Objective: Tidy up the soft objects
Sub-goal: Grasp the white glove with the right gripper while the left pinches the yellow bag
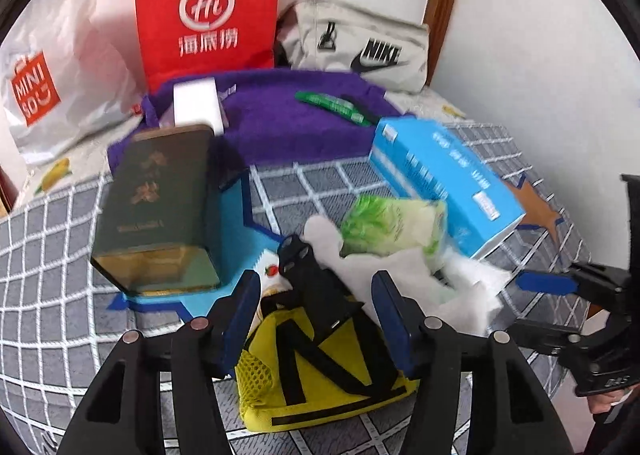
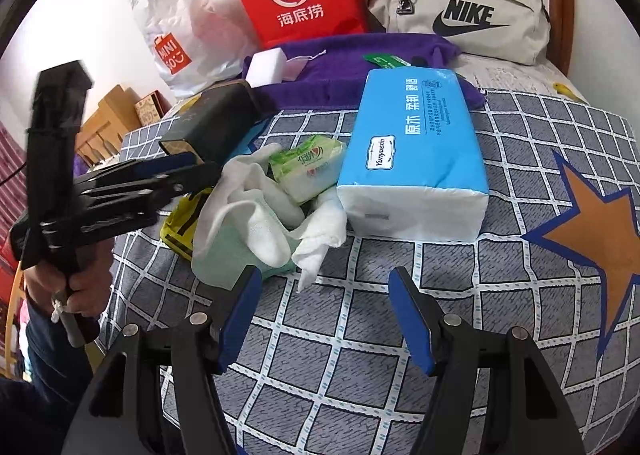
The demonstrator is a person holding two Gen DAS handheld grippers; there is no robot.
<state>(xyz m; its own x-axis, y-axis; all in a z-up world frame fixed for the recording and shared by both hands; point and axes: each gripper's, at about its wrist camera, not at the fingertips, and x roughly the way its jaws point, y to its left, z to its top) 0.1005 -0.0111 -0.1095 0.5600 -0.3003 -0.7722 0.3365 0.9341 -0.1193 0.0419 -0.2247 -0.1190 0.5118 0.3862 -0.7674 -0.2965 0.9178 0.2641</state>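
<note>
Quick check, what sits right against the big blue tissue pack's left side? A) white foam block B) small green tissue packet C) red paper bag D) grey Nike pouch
B: the small green tissue packet lies by the white cloths, touching the blue tissue pack.

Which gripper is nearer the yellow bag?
Left. The left gripper hangs open right over the yellow bag; the right gripper, also open, sits off to its right over bare bedspread.
</note>
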